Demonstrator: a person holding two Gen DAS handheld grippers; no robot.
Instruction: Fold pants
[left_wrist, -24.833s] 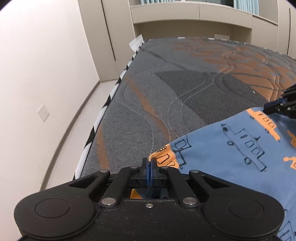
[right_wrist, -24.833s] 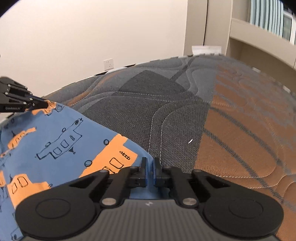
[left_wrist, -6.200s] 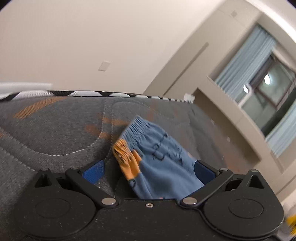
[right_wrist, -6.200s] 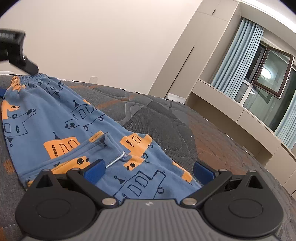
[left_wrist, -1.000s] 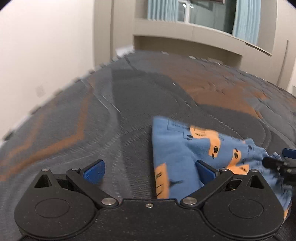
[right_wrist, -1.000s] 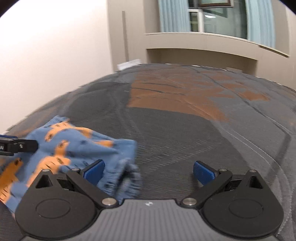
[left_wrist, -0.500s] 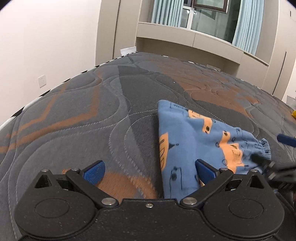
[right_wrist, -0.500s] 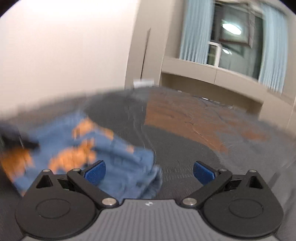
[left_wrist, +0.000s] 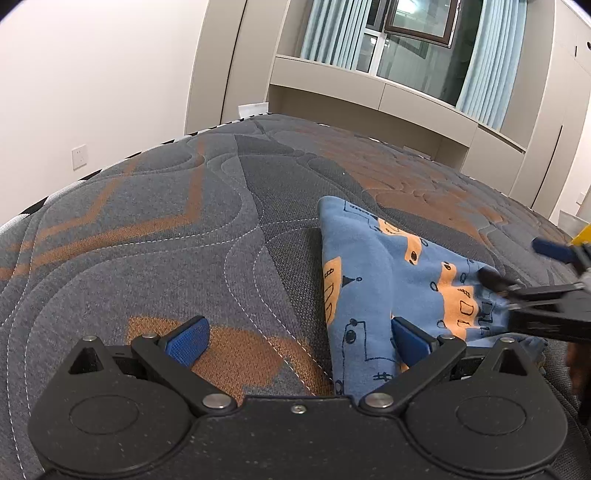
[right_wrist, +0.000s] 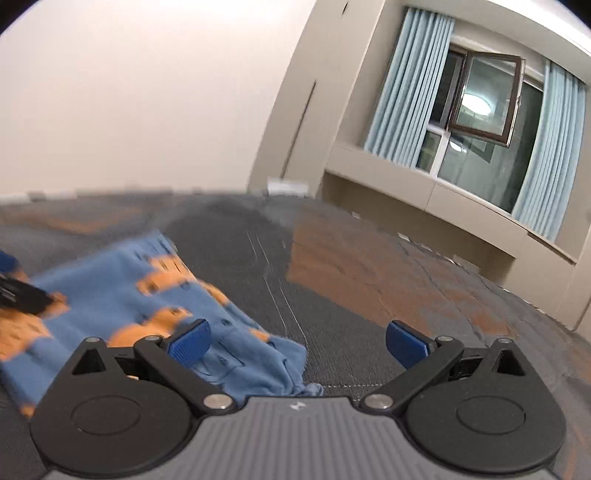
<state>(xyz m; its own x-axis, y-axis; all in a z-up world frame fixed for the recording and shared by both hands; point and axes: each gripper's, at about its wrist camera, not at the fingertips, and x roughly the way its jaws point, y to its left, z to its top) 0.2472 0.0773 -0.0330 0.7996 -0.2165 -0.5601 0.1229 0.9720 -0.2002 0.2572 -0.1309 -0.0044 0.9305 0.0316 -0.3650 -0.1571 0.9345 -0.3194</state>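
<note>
Folded blue-and-orange pants (left_wrist: 384, 280) lie on the quilted mattress (left_wrist: 184, 236). Left gripper (left_wrist: 297, 334) and right gripper (right_wrist: 295, 341) both spread wide, holding nothing. No readable writing.

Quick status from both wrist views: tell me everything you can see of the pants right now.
The pants are blue soft knit fabric printed with orange blocks and dark line drawings. They lie folded into a compact, roughly triangular bundle on the grey and orange quilted mattress, layers stacked, with a rumpled edge nearest the right gripper. Both that and the left gripper are open, neither gripping the cloth. The right wrist view is motion-blurred, so finer detail there is unclear.
</note>
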